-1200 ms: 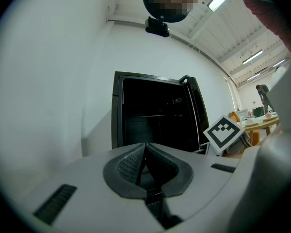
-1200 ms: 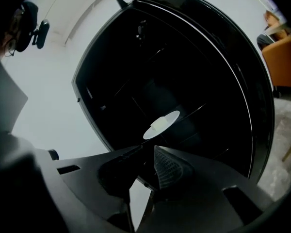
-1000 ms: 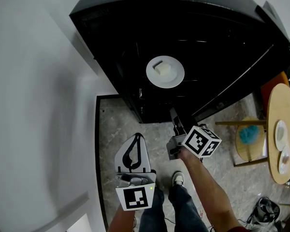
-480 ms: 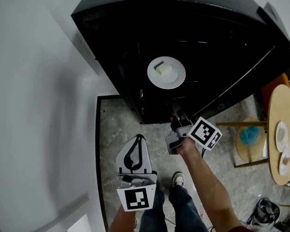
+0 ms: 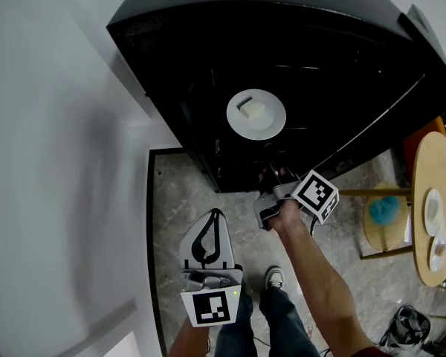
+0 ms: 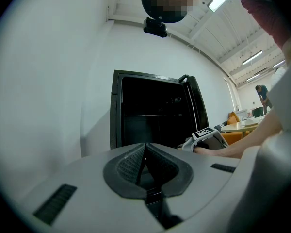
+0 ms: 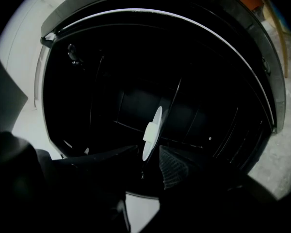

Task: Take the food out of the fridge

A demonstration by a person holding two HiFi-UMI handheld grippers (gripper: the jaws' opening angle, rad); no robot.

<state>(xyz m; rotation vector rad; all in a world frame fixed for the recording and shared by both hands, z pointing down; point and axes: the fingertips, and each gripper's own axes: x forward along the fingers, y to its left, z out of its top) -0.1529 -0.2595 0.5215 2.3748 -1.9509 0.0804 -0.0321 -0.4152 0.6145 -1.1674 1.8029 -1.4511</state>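
1. Nearest the person, the left claw (image 6: pixel 145 152) is hanging level on the person's left. Its grey ribbed jaws are clenched together with nothing between them.
2. Forward of it and to its right, the right claw (image 5: pixel 270 175) is pointing into the open front of the boxy black fridge (image 5: pixel 208 21). Its jaws have just been opening and are standing released and wide apart, with nothing between them.
3. Ahead of the right claw's tips and clear of them, the round white ceramic-looking plate (image 5: pixel 238 125) is sitting inside the dark compartment. In the right gripper view it is showing edge-on, in line with the gap between the jaws.
4. Beyond the plate's near rim, the small pale cream block of food (image 5: pixel 252 109) is lying loose on the plate's middle.
5. The plate is probably stiff, smooth and breakable. The block is looking light, perhaps soft, and free to slide.
6. The best hold is likely the near rim, with one jaw on each face of the plate, pinching firmly. Carrying it level should keep the food from slipping off.
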